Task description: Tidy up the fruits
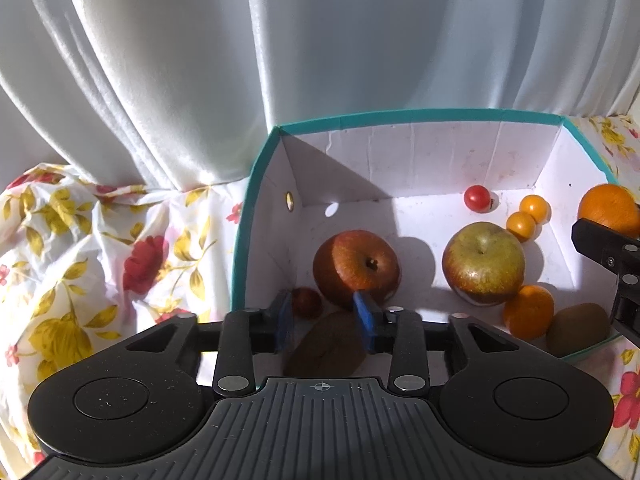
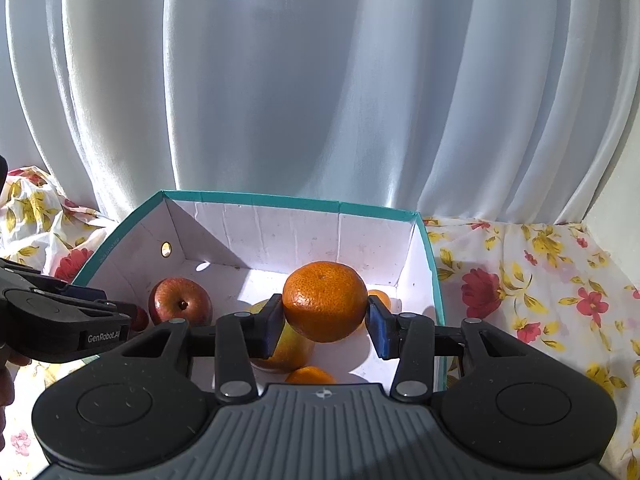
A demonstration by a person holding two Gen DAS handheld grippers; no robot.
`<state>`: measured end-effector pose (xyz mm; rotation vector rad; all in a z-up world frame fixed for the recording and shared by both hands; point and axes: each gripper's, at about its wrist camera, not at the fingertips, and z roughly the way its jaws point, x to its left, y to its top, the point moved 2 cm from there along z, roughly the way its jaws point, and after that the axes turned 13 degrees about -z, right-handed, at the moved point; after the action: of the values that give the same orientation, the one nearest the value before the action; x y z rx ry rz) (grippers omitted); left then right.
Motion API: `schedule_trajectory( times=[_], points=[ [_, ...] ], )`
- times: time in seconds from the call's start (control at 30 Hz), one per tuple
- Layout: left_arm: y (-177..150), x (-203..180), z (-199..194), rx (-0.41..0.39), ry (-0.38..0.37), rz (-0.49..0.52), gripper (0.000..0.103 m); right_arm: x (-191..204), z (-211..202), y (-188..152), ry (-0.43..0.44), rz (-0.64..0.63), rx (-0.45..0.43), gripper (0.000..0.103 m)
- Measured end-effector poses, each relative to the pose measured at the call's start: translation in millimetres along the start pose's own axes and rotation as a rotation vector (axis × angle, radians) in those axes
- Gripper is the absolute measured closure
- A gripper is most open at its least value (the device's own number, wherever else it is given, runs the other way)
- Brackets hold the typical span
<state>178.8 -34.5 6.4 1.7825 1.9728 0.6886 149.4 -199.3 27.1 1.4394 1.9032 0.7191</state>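
Observation:
A teal-rimmed white box (image 1: 400, 114) holds a red apple (image 1: 356, 266), a green-yellow apple (image 1: 484, 262), a mandarin (image 1: 528, 312), a kiwi (image 1: 578, 328), a red cherry tomato (image 1: 477, 198) and two small yellow fruits (image 1: 520, 225). My left gripper (image 1: 325, 318) hangs open over the box's near left corner. A blurred brown kiwi (image 1: 324, 346) sits just below its blue pads, beside a small dark red fruit (image 1: 306, 302). My right gripper (image 2: 325, 326) is open above the box (image 2: 280, 200). A large mandarin (image 2: 325, 300) sits between its pads, with a thin gap at the right pad.
A flowered cloth (image 1: 80, 248) covers the surface around the box, bunched up on the left. White curtains (image 2: 320, 80) hang right behind the box. In the right wrist view the left gripper's body (image 2: 60, 320) is close on the left, over the box's left wall.

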Motion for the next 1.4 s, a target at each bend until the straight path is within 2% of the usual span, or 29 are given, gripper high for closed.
schedule_trajectory(
  times=[0.03,0.07,0.13,0.2,0.27,0.33,0.47,0.63,0.83,1.0,1.07,1.2,1.4],
  points=[
    [-1,0,-1,-0.009,-0.004,0.003,0.042,0,-1,0,-0.003,0.005,-0.006,0.045],
    [-1,-1,-3,-0.020,-0.009,0.002,0.037,-1,-3,0,-0.010,0.008,-0.018,0.036],
    [-1,-1,-6,-0.038,-0.015,0.000,0.034,-3,-7,1,-0.030,0.011,-0.039,0.028],
    [-1,0,-9,-0.043,-0.013,-0.005,0.024,-4,-11,1,-0.040,0.021,-0.051,0.016],
    [-3,0,-12,-0.050,-0.013,-0.005,0.024,-6,-16,-1,-0.049,0.036,-0.064,0.010],
    [-6,1,-16,-0.050,-0.012,-0.010,0.022,-6,-23,-3,-0.046,0.049,-0.083,0.000],
    [-16,4,-31,-0.056,-0.011,-0.007,0.019,-2,-39,-9,-0.042,0.043,-0.097,0.000],
    [-34,8,-57,-0.100,0.002,0.031,0.011,9,-54,-20,-0.044,0.017,-0.011,0.000],
    [-39,9,-71,-0.042,-0.007,0.048,0.010,7,-59,-30,0.021,0.069,0.123,0.000],
    [-34,15,-75,0.022,-0.018,0.000,0.010,5,-57,-25,-0.018,0.066,0.243,0.000],
    [-30,18,-77,0.025,-0.007,-0.015,0.010,4,-53,-21,-0.020,0.059,0.291,0.000],
    [-24,24,-77,0.021,0.010,-0.035,0.010,2,-47,-13,0.010,0.083,0.328,0.000],
    [-22,21,-67,0.083,0.017,-0.025,0.010,6,-36,-7,0.066,0.103,0.385,0.000]
  ],
)
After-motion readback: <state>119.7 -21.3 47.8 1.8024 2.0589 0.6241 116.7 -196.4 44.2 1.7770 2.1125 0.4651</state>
